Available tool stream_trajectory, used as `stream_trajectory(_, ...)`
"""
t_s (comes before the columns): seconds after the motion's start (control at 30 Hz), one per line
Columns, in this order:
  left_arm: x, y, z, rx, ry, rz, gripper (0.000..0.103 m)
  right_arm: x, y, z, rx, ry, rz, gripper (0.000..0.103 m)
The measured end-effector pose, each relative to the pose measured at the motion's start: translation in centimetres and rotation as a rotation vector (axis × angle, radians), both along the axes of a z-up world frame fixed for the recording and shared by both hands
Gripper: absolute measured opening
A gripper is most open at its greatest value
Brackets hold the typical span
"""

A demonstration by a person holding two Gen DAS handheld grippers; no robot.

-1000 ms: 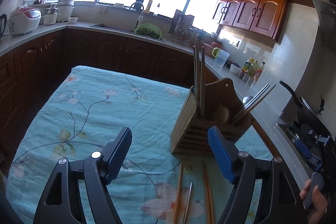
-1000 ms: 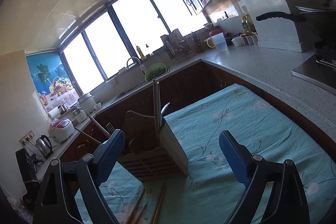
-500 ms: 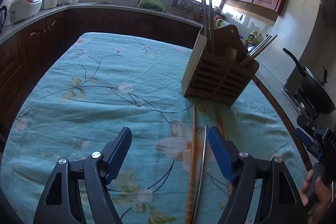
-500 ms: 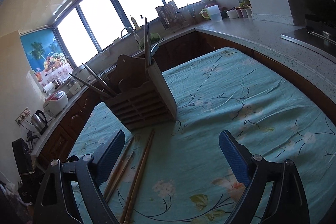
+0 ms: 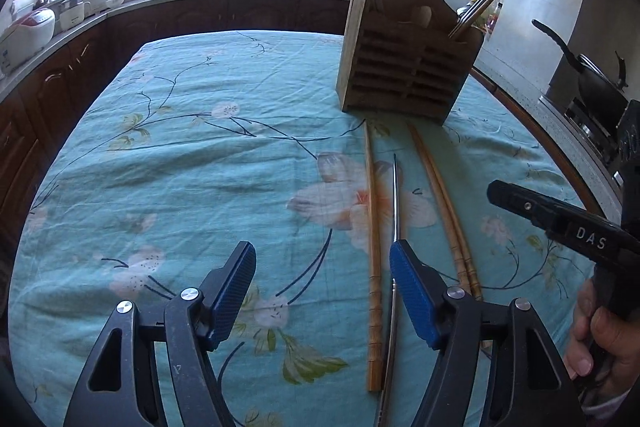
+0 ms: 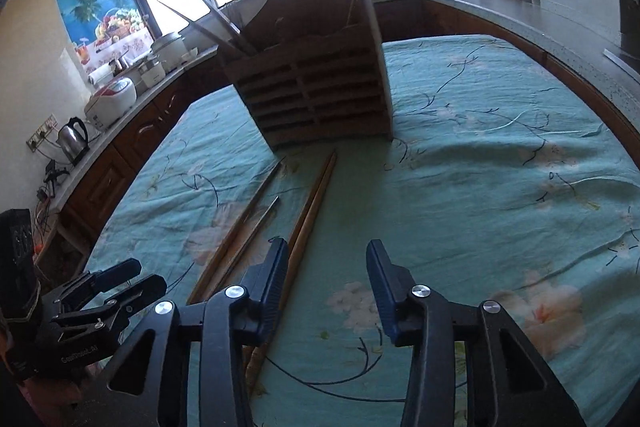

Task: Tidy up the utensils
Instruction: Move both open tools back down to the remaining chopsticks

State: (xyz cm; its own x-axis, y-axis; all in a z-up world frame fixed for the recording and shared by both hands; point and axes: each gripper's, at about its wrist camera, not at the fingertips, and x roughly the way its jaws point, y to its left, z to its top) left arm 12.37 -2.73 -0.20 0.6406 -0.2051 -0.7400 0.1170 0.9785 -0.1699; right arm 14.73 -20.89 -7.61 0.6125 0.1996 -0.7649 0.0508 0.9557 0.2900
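Chopsticks lying loose on the desk, in front of a wooden holder (image 5: pixel 408 67). One single wooden chopstick (image 5: pixel 373 247) on the left, stretched straight toward the holder. Beside it a thin metal chopstick (image 5: pixel 395 199), its near end hidden behind the left tongs. To the right a wooden pair (image 5: pixel 442 203), the two sticks lying side by side and touching, angled slightly away from the others. All resting on a teal flowered cloth (image 5: pixel 192 163) spread over the desk.

Holder upright at the far side of the cloth, slatted front facing the cameras, split into compartments. More sticks already standing in it: a few upright at its left end, others leaning out at its right end.

Left tongs (image 5: pixel 322 293) low above the cloth, blue pads wide apart, nothing between them; right pad (image 5: pixel 412 297) just over the metal chopstick. Right tongs (image 6: pixel 327 283) likewise spread, though less widely, gripping nothing; left pad (image 6: pixel 272 285) directly over the wooden pair (image 6: pixel 310 215), contact impossible to judge. Single chopstick (image 6: pixel 236 231) and metal one (image 6: pixel 256 227) visible further left in the right wrist view, holder (image 6: pixel 316 87) beyond.
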Motion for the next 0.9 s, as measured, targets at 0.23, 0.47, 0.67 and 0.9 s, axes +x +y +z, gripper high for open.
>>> stream_trajectory(0.23,0.6,0.0,-0.3,-0.002,0.018,0.001,0.066,1.3,3.3,-1.6,-0.100,0.066,0.086,0.029)
stream_trajectory(0.47,2.1,-0.4,-0.4,-0.012,0.030,-0.018,0.066,-0.3,1.1,-1.3,-0.120,0.105,0.097,0.016)
stream_trajectory(0.67,5.2,-1.7,0.0,0.019,0.013,-0.068,0.066,-2.3,-2.8,-1.1,-0.087,0.137,0.042,0.015)
stream_trajectory(0.9,11.7,-3.7,-0.7,0.032,0.059,-0.108,0.055,0.8,-4.1,-0.6,-0.048,0.104,-0.013,0.020)
